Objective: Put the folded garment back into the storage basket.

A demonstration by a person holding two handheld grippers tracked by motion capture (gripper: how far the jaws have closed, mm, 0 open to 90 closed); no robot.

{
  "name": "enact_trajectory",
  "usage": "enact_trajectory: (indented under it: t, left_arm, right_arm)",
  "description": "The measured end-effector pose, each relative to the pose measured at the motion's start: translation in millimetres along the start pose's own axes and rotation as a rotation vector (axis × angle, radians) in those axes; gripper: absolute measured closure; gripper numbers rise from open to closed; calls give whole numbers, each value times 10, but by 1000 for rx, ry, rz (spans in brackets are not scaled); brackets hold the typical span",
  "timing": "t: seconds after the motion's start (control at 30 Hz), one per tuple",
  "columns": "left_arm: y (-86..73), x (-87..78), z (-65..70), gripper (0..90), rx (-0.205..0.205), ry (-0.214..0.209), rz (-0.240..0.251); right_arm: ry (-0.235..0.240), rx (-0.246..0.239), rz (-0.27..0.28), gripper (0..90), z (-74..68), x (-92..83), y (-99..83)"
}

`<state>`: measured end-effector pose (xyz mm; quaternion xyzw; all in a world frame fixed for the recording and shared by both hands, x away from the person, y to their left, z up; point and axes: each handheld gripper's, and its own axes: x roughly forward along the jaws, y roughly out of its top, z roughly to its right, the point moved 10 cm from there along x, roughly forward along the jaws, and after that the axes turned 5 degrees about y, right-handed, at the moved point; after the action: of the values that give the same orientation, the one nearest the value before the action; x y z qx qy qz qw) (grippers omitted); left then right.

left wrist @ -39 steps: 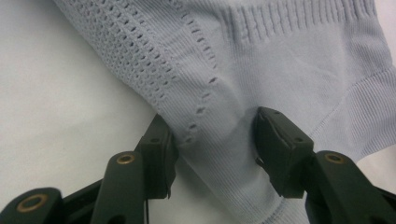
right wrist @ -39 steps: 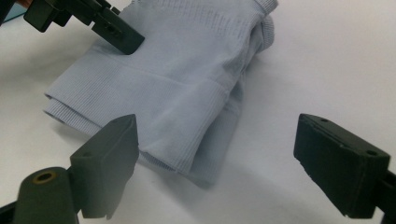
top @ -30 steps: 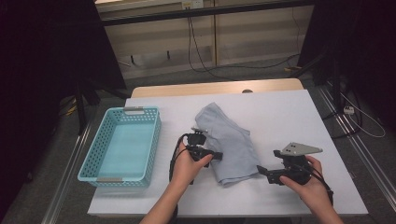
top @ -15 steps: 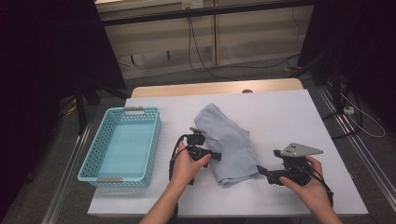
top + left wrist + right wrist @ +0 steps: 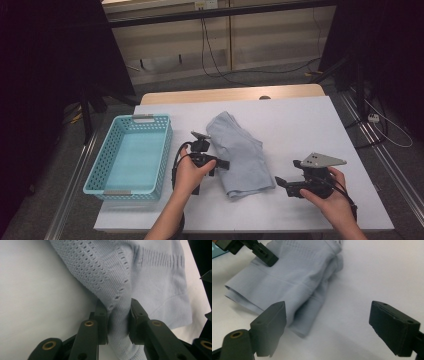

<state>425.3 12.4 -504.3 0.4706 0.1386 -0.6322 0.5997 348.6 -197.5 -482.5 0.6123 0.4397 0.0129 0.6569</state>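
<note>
A folded pale blue knitted garment (image 5: pixel 240 155) is lying mid-tabletop, its long axis running away from the person, with a turquoise plastic basket (image 5: pixel 131 152) to its left. Its left edge is being pinched by the left gripper (image 5: pixel 117 322), whose jaws have just been closing on a bunched fold. The right gripper (image 5: pixel 328 327) is being held open near the garment's near right corner, touching nothing. Compared with a second ago, the left gripper is sitting slightly shifted; the garment is otherwise lying unchanged.
</note>
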Motion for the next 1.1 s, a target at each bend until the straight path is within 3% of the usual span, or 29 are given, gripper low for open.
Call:
enact_trajectory:
  t: [0.13,0.23,0.3,0.67,0.93,1.0,1.1]
  left_arm:
    - [3,-122,-100,722,-22,23,-2]
    - [14,-248,-224,719,-32,66,18]
    - [11,-260,-243,705,-32,68,27]
    - [4,-183,-280,496,-30,85,62]
    - [-26,-110,-279,486,-35,75,53]
    - [-27,-95,-266,486,-66,62,56]
    - [-32,-84,-264,490,-72,58,54]
  right_arm:
    - [3,-1,3,145,-4,11,16]
    - [6,-6,4,145,-12,28,31]
    - [9,-8,3,145,-21,41,38]
    - [20,-13,-4,145,-44,86,50]
    - [23,-18,-6,145,-62,97,55]
    - [21,-17,-6,145,-60,94,55]
    - [22,-17,-4,145,-57,91,55]
